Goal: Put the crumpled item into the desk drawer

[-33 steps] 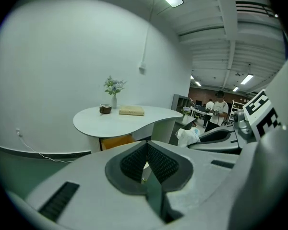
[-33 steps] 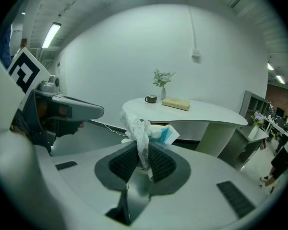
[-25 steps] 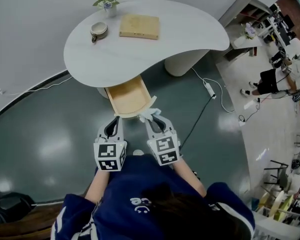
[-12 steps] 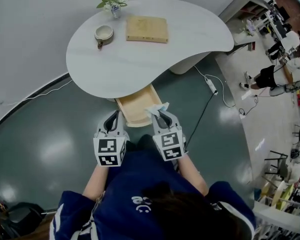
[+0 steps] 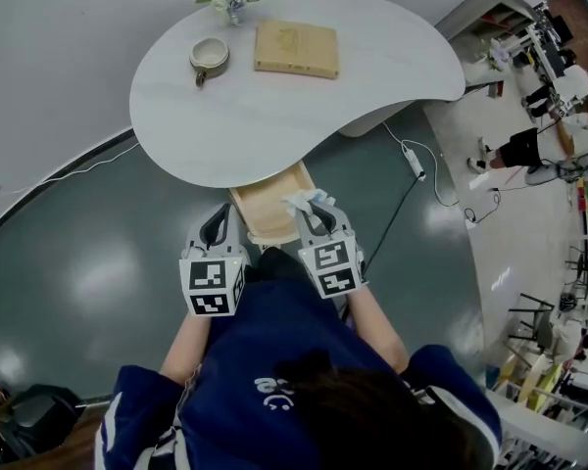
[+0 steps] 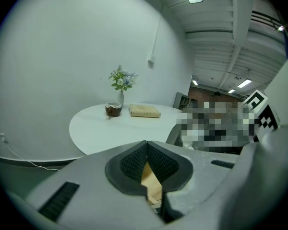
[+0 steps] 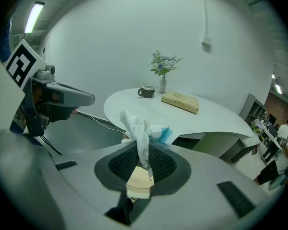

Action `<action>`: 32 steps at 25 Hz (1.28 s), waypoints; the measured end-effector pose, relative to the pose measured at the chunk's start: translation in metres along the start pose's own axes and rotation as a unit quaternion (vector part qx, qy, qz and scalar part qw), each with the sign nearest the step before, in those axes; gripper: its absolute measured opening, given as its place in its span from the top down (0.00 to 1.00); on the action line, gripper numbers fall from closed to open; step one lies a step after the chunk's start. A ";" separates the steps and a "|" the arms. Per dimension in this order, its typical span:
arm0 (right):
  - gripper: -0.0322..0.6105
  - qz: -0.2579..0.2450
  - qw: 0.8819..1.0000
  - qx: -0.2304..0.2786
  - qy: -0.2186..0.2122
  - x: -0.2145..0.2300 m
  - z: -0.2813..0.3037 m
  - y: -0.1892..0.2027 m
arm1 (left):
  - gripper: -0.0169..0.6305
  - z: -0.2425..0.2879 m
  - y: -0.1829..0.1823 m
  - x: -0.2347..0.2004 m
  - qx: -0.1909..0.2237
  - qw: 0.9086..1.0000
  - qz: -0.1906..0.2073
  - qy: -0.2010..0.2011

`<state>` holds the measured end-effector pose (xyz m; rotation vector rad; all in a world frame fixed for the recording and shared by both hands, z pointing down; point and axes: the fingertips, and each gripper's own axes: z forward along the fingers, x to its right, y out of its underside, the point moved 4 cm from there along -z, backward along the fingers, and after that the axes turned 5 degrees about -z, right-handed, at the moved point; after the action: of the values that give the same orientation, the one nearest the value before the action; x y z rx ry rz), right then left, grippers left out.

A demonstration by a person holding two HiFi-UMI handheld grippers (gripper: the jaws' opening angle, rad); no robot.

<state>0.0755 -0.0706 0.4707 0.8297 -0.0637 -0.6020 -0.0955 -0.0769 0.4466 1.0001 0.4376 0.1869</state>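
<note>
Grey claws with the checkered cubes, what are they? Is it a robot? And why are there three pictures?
It is not a robot. A person holds a two-jaw grabber in each hand, and the checkered cubes are part of those grabbers. The head view comes from a camera on the person's head, looking down. The other two views come from small cameras that ride on each grabber and look along its jaws. The left gripper is shut with nothing in it. The right gripper pinches a crumpled item, white with a bit of blue, by the open wooden drawer under the white table. On the table sit a cup, a flat tan block and a vase of flowers.
</note>
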 end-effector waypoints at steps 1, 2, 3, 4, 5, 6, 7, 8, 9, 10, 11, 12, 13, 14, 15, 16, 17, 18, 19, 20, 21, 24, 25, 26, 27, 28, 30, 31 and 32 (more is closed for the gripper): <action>0.84 -0.004 1.000 -0.002 -0.008 0.001 0.002 -0.002 | 0.97 0.001 -0.002 0.000 0.001 1.000 -0.003 -0.003; 0.84 -0.008 1.000 -0.004 -0.015 0.002 0.005 -0.003 | 0.97 0.001 -0.003 -0.001 0.003 1.000 -0.005 -0.007; 0.84 -0.013 1.000 -0.007 -0.021 0.003 0.008 -0.004 | 0.97 0.002 -0.004 -0.002 0.004 1.000 -0.007 -0.011; 0.84 -0.019 0.999 -0.012 -0.026 0.004 0.013 -0.005 | 0.97 0.003 -0.005 -0.004 0.004 1.000 -0.010 -0.016; 0.84 -0.028 0.999 -0.018 -0.032 0.004 0.017 -0.005 | 0.97 0.003 -0.006 -0.006 0.004 1.000 -0.012 -0.020; 0.84 -0.036 0.998 -0.024 -0.039 0.004 0.022 -0.005 | 0.97 0.004 -0.007 -0.008 0.003 1.000 -0.014 -0.025; 0.84 -0.044 0.997 -0.031 -0.046 0.005 0.027 -0.005 | 0.97 0.004 -0.007 -0.010 0.002 0.999 -0.016 -0.030; 0.84 -0.050 0.997 -0.037 -0.053 0.005 0.033 -0.004 | 0.97 0.005 -0.008 -0.011 0.002 0.999 -0.017 -0.034; 0.84 -0.056 0.996 -0.044 -0.061 0.005 0.038 -0.003 | 0.97 0.006 -0.009 -0.013 0.002 0.999 -0.018 -0.038; 0.84 -0.060 0.994 -0.052 -0.069 0.005 0.043 -0.001 | 0.97 0.006 -0.010 -0.014 0.002 0.999 -0.019 -0.041; 0.84 -0.065 0.993 -0.060 -0.078 0.005 0.048 0.002 | 0.97 0.007 -0.011 -0.015 0.003 0.999 -0.020 -0.045; 0.84 -0.068 0.992 -0.070 -0.086 0.005 0.053 0.005 | 0.97 0.007 -0.011 -0.016 0.004 0.999 -0.020 -0.049; 0.84 -0.070 0.990 -0.079 -0.094 0.004 0.058 0.009 | 0.97 0.007 -0.012 -0.017 0.004 0.998 -0.021 -0.054; 0.84 -0.073 0.988 -0.086 -0.102 0.004 0.062 0.013 | 0.97 0.006 -0.013 -0.018 0.004 0.998 -0.021 -0.059; 0.84 -0.075 0.987 -0.092 -0.109 0.005 0.066 0.016 | 0.97 0.006 -0.013 -0.018 0.004 0.998 -0.022 -0.065; 0.84 -0.078 0.985 -0.097 -0.115 0.005 0.070 0.019 | 0.97 0.006 -0.013 -0.020 0.004 0.997 -0.023 -0.071; 0.84 -0.083 0.984 -0.103 -0.122 0.005 0.074 0.021 | 0.97 0.005 -0.013 -0.021 0.003 0.997 -0.024 -0.076; 0.84 -0.088 0.982 -0.109 -0.127 0.005 0.077 0.023 | 0.97 0.004 -0.012 -0.021 0.002 0.997 -0.024 -0.077; 0.84 -0.093 0.980 -0.115 -0.133 0.004 0.080 0.026 | 0.97 0.003 -0.012 -0.020 0.001 0.997 -0.023 -0.076; 0.84 -0.098 0.978 -0.120 -0.138 0.003 0.084 0.028 | 0.97 0.002 -0.011 -0.019 0.000 0.997 -0.020 -0.073; 0.84 -0.102 0.977 -0.126 -0.142 0.003 0.087 0.030 | 0.97 0.002 -0.010 -0.018 -0.002 0.997 -0.017 -0.071; 0.84 -0.115 0.972 -0.135 -0.157 0.002 0.100 0.033 | 0.97 0.002 -0.009 -0.015 -0.002 0.997 -0.015 -0.078; 0.84 -0.122 0.970 -0.137 -0.162 0.002 0.104 0.034 | 0.97 0.001 -0.010 -0.014 0.000 0.997 -0.014 -0.082; 0.84 -0.130 0.967 -0.141 -0.166 0.001 0.106 0.036 | 0.97 0.001 -0.012 -0.012 0.004 0.996 -0.011 -0.085; 0.84 -0.138 0.965 -0.147 -0.169 0.001 0.108 0.038 | 0.97 0.000 -0.014 -0.011 0.008 0.996 -0.009 -0.089; 0.84 -0.145 0.962 -0.153 -0.173 0.000 0.110 0.040 | 0.97 -0.001 -0.016 -0.011 0.011 0.996 -0.008 -0.092; 0.84 -0.157 0.957 -0.165 -0.181 -0.001 0.116 0.046 | 0.97 -0.001 -0.017 -0.012 0.015 0.995 -0.011 -0.101; 0.84 -0.161 0.954 -0.169 -0.186 -0.002 0.120 0.050 | 0.97 -0.002 -0.018 -0.013 0.016 0.994 -0.012 -0.106; 0.84 -0.159 0.953 -0.174 -0.192 -0.004 0.124 0.053 | 0.97 -0.003 -0.017 -0.014 0.016 0.994 -0.012 -0.110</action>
<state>0.0624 -0.1247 0.5934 0.3713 -0.1761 -1.0426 -0.1098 -0.0886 0.4346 1.0328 0.2523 0.0466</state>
